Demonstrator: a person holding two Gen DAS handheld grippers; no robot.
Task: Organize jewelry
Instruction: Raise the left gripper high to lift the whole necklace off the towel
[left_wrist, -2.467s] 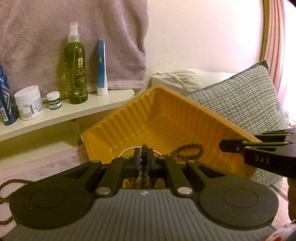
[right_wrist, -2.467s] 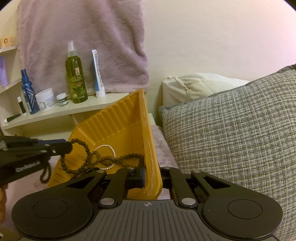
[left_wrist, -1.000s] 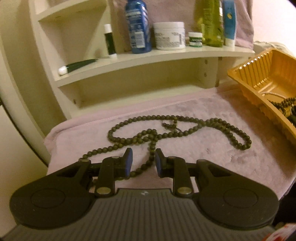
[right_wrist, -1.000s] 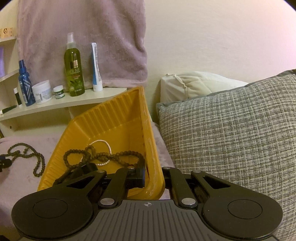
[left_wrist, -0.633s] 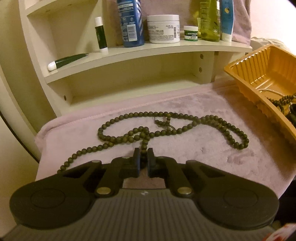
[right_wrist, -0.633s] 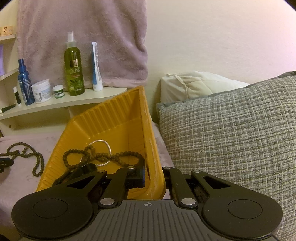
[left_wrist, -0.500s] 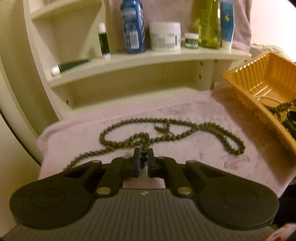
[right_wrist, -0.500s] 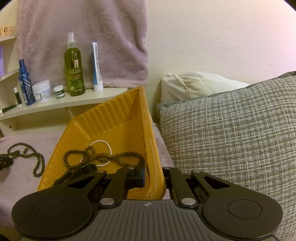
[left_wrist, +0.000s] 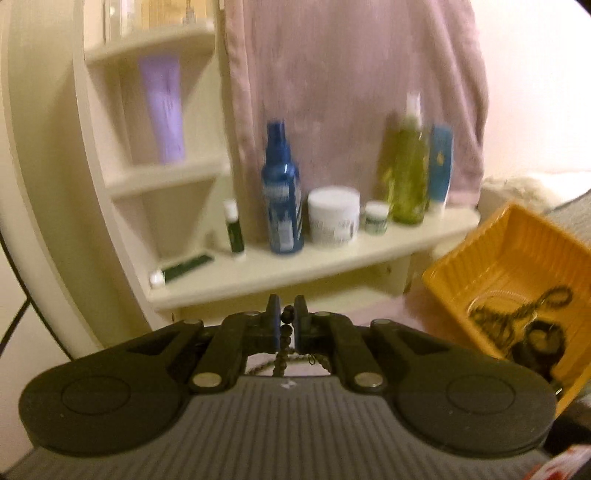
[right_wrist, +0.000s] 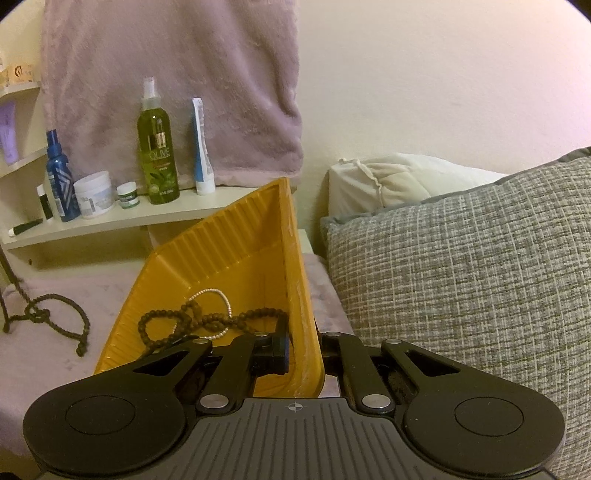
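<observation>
At tray rim (right_wrist: 295, 295): right tool (right_wrist: 303, 350) clamps wall; left tool (left_wrist: 284, 325) grips bead necklace (left_wrist: 282, 347), lifted off cloth.

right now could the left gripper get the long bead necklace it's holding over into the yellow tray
Probably yes. The left gripper is shut on the bead necklace, and the yellow tray sits open-topped to its right with nothing visible between. The right gripper grips the tray's side wall, away from that path. Trailing beads may drag.

Crowded shelf (left_wrist: 317, 262) just beyond fingers (left_wrist: 272, 323)
</observation>
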